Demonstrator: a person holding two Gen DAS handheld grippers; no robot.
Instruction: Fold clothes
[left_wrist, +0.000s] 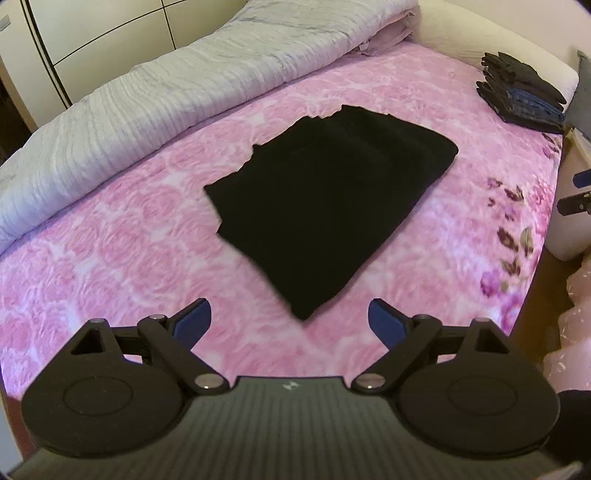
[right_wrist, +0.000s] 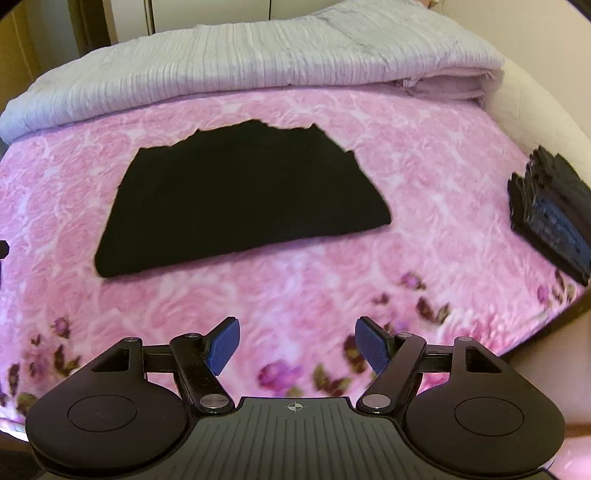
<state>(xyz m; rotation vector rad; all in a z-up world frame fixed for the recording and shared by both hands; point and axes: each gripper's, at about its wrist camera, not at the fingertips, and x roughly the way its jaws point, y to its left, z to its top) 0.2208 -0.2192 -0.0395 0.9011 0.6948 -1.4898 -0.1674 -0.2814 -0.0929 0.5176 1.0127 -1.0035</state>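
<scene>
Nearest, left gripper (left_wrist: 290, 319) and right gripper (right_wrist: 297, 345), jaws wide and empty, above the pink floral blanket (right_wrist: 295, 288); beyond, folded black garment (right_wrist: 240, 206) lying flat mid-bed; farther, stacked dark clothes (right_wrist: 554, 210) and rolled grey quilt (right_wrist: 240, 62).

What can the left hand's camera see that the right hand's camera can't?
Only the left view shows the white cupboard doors, a white box beside the bed, and the other tongs' tip poking in at the edge. Only the right view shows the purple flowers along the blanket's whole near edge. Both show the folded black garment, the pile of folded clothes, the rolled white quilt, and open, empty tongs.
</scene>
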